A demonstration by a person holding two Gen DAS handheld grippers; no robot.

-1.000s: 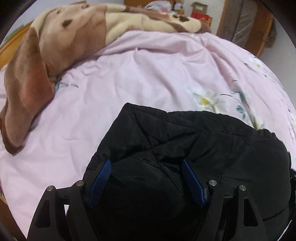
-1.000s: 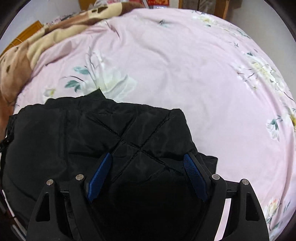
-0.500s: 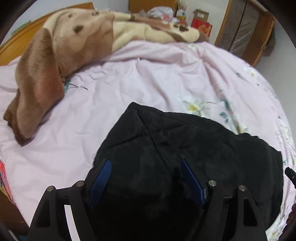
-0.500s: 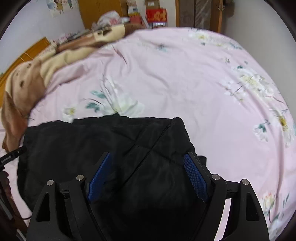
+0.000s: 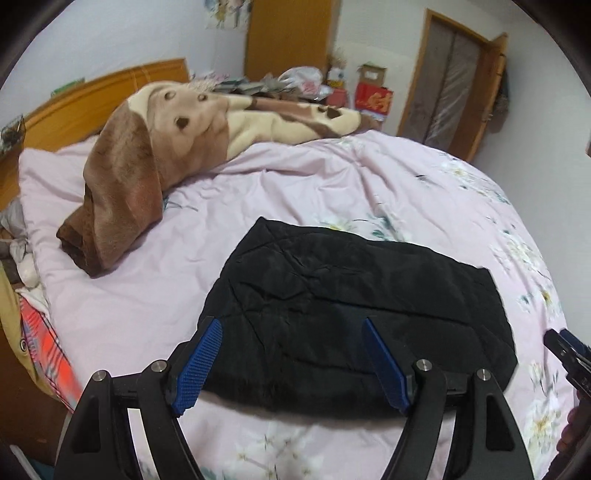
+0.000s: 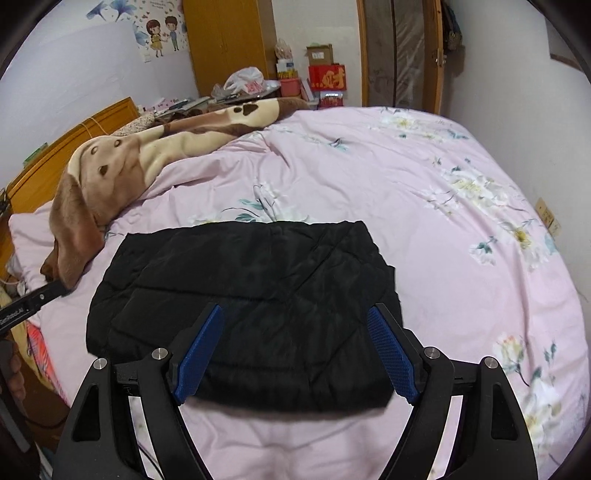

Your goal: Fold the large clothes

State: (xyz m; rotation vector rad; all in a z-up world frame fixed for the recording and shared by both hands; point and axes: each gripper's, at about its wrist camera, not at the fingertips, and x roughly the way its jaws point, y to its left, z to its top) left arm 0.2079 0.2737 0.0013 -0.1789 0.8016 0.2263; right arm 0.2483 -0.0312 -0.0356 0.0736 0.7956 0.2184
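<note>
Blue pads: ribbed blue pads [image 5: 199, 365] are seen on the black fingers of the left gripper [image 5: 291, 363], set wide apart with nothing held between them.
Right gripper: the right gripper [image 6: 295, 356] is likewise spread wide and empty, its blue pads [image 6: 391, 354] raised above the near part of the garment.
Neighbouring tool: the tip of the right gripper is glimpsed at the right edge of the left wrist view, and a black finger of the left gripper is seen at the left edge of the right wrist view.
Garment: a black quilted jacket [image 6: 243, 299] is laid flat on the bed as a folded, roughly rectangular bundle; in the left wrist view it [image 5: 354, 306] is framed between the fingers, and no contact with either gripper is seen.
Bedding: a pink floral duvet [image 6: 424, 206] is spread under and all around the jacket, with creases toward the far side.
Blanket: a brown and cream plush blanket [image 5: 147, 158] is heaped on the far left part of the bed, apart from the jacket.
Headboard: an orange wooden headboard [image 5: 92, 96] is seen behind the blanket.
Far wall: a wooden wardrobe [image 6: 225, 40], a red box [image 6: 327, 77] and a cartoon poster [image 6: 159, 33] are seen beyond the bed.
</note>
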